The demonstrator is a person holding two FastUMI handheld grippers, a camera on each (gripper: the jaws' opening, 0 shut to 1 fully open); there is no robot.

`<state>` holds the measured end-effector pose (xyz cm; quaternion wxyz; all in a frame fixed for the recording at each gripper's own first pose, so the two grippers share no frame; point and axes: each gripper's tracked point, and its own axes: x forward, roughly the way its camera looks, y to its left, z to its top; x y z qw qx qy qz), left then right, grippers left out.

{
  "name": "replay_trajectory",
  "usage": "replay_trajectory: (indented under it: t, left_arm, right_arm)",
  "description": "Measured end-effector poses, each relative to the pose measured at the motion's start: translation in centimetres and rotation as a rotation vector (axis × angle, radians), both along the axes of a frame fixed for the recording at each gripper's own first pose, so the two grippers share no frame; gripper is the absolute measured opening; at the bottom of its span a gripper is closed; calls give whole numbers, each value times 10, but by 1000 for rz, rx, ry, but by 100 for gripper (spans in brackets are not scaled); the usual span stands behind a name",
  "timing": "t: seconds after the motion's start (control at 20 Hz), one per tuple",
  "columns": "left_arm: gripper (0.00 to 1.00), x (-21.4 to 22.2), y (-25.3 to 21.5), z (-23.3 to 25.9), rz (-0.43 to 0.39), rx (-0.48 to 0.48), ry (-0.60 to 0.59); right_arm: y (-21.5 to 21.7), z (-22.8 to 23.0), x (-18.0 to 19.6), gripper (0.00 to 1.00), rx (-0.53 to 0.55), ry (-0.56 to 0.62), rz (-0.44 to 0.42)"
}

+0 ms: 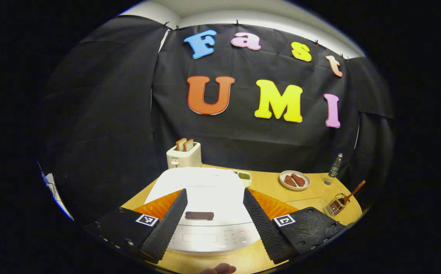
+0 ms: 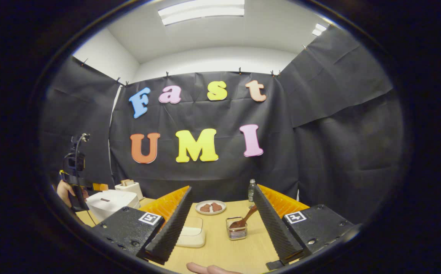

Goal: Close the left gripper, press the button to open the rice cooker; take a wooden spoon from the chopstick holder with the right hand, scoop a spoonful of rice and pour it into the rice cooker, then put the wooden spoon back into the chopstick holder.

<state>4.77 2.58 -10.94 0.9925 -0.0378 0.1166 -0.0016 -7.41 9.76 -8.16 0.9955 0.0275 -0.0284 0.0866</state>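
Hovering w/ jaws wide, empty: left hand-held gripper (image 1: 214, 217) over rice cooker (image 1: 205, 198), right hand-held gripper (image 2: 220, 224) likewise.

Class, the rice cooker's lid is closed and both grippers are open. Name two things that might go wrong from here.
1. The left gripper is open astride the dark lid button of the rice cooker; unless closed first, its fingers may straddle the button instead of pressing it.
2. The wooden spoon leans in a light wire chopstick holder; pulling it out might tip the holder.
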Motion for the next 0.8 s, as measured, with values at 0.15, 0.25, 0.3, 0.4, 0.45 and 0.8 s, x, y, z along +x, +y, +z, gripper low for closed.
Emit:
replay_trajectory:
  t: [0.15,0.25,0.3,0.4,0.45,0.8]
  left_arm:
    - [94,-34,-23,27,-31,-14,-71]
    - [93,-54,-38,40,-61,-27,-117]
    - [93,-62,-46,44,-73,-31,-135]
    - [93,-79,-52,46,-79,-27,-157]
    - [93,-86,-53,44,-72,-22,-158]
    - [94,-126,-79,62,-98,2,-241]
  right_arm:
    - [-1,4,-2,100,-7,10,-1]
    - [-4,10,-3,100,-13,5,-7]
    - [-6,12,-4,100,-17,2,-13]
    - [-9,16,-7,100,-24,-2,-20]
    - [-8,20,-9,100,-26,-5,-19]
    - [-12,37,-15,100,-40,-30,-27]
